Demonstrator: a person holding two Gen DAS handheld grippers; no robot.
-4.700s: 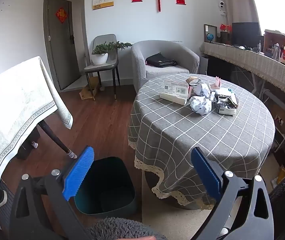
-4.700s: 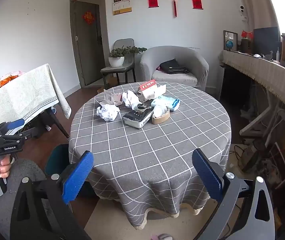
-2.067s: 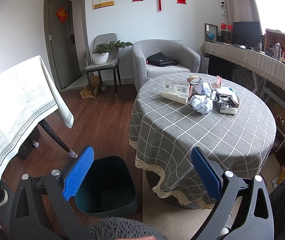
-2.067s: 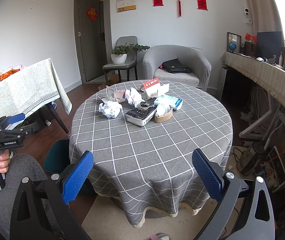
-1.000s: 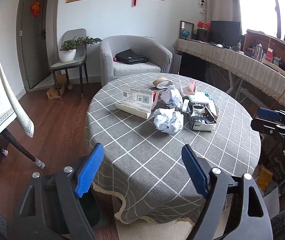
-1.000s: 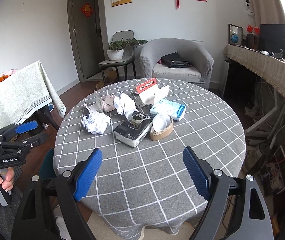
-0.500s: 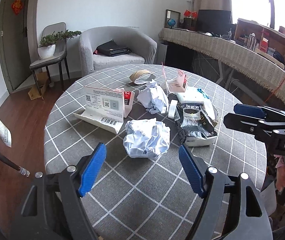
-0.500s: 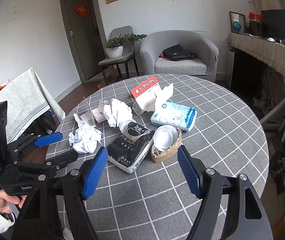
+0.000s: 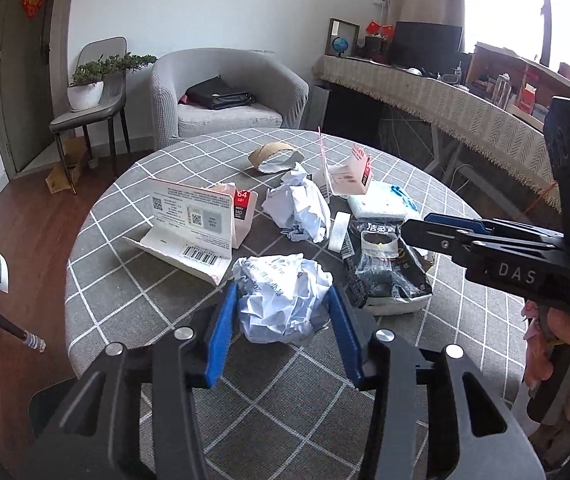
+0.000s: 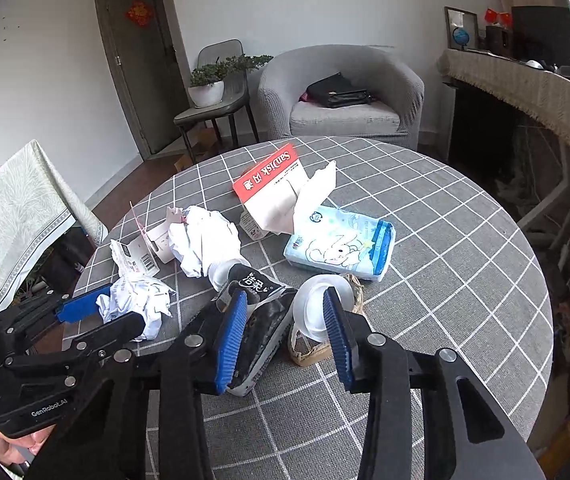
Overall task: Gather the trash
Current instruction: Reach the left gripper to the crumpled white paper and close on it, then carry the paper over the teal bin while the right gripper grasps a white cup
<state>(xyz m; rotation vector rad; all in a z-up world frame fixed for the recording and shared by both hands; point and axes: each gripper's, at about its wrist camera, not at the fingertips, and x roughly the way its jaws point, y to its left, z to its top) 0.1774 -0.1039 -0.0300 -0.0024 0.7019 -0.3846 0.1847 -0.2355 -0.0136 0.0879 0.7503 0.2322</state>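
Note:
A crumpled white paper ball lies on the grey checked round table. My left gripper is around it, blue pads touching both sides. The ball also shows in the right wrist view. My right gripper is partly shut, straddling a black crinkled packet and a white plastic lid; it does not clearly grip either. The black packet also shows in the left wrist view. A second paper wad lies behind.
Open white cardboard packaging, a SanDisk card, a blue tissue pack and a tape roll crowd the table's middle. A grey armchair and a chair with a plant stand behind. A cloth-covered table stands left.
Both grippers have moved in over the table and narrowed. The left one has closed around the near paper ball; the right one has come down over the black packet and lid.

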